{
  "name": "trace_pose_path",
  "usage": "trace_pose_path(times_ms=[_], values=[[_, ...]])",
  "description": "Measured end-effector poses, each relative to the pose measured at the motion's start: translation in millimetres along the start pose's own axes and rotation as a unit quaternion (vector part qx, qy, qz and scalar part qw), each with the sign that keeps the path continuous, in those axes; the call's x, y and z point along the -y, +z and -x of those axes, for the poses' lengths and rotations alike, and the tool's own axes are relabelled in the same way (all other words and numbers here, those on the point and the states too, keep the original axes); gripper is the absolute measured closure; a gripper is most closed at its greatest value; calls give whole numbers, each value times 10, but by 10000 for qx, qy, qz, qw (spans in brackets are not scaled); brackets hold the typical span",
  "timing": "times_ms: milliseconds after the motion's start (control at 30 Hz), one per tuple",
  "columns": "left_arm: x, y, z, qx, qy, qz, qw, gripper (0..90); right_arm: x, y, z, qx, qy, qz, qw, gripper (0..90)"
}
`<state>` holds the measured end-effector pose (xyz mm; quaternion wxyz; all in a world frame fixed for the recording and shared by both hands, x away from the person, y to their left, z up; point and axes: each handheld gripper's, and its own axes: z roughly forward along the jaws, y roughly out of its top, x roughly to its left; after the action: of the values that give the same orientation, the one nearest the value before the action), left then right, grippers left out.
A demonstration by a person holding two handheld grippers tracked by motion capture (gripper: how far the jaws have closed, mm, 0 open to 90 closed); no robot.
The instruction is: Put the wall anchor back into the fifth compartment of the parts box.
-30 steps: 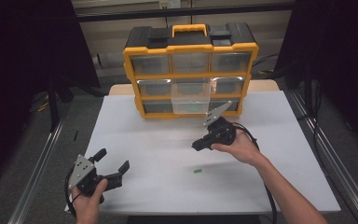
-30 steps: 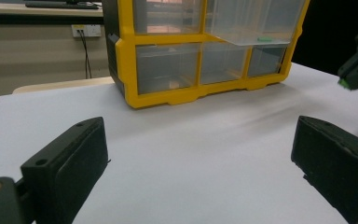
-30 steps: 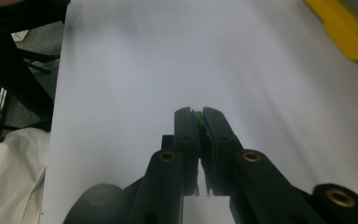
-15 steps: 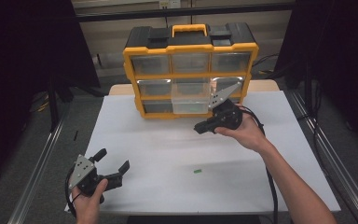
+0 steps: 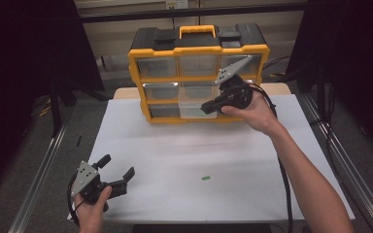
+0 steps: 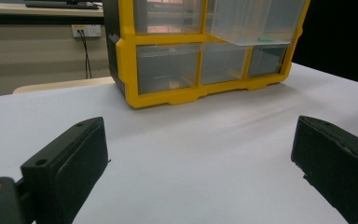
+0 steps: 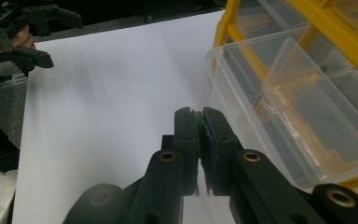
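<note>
Carrying a small green piece [image 7: 197, 113] up to the pulled-out clear drawer [image 5: 198, 108] of the yellow organiser [image 5: 197, 73].

At the lower left of the high view, the left tongs [image 5: 118, 170] are held open and empty over the white surface [image 5: 175, 155], unchanged from a second ago; a second green piece [image 5: 205, 177] is left lying low at centre. Farther up, the right tongs [image 5: 207, 107] have been lifted from mid-surface to the drawer front, shut on the green piece, seen pinched at their tips in the right gripper view. From this a drop into the drawer is judged next. Beyond, a beige wall and dark curtains are seen.
</note>
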<state>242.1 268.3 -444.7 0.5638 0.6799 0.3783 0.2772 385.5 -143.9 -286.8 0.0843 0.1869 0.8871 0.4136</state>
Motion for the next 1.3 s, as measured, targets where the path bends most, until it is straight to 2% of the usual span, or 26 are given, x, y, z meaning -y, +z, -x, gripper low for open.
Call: trace_pose_path(times_ms=[200, 467, 567, 667, 767, 867, 1000, 1100, 1133, 1200, 1233, 1300], values=[[2, 2, 3, 13, -7, -7, 10000, 38, -129, -42, 126, 184, 37, 1, 9998, 856], [3, 6, 5, 8, -36, 15, 10000, 38, -310, -9, 286, 410, 134, -261, 9987, 855], [5, 5, -2, -14, -5, 3, 10000, 38, -373, 34, 336, 377, 198, -348, 9985, 855], [6, 3, -9, 36, 16, -32, 10000, 38, -437, 80, 352, 440, 200, -488, 9976, 855], [4, 6, 1, 16, -43, 20, 10000, 38, -486, 133, 422, 504, 214, -703, 9960, 855], [2, -2, -10, 0, 15, -8, 10000, 38, -504, 167, 460, 617, 320, -886, 9936, 855], [10, 8, -20, 41, -23, -8, 10000, 38, -499, 234, 453, 586, 254, -1046, 9925, 855], [6, 8, -5, -19, 4, -16, 10000, 38, -494, 290, 469, 617, 282, -1280, 9894, 855], [6, 11, 3, 32, -51, 2, 10000, 38, -491, 304, 484, 601, 224, -1332, 9890, 855], [4, 6, -2, -21, 10, -12, 10000, 38, -493, 335, 494, 622, 276, -1387, 9880, 855], [8, 12, -3, 44, -18, -2, 10000, 38, -495, 343, 506, 617, 275, -1446, 9872, 854], [10, 14, 1, 19, -28, -22, 10000, 38, -499, 369, 515, 619, 318, -1549, 9855, 854]])
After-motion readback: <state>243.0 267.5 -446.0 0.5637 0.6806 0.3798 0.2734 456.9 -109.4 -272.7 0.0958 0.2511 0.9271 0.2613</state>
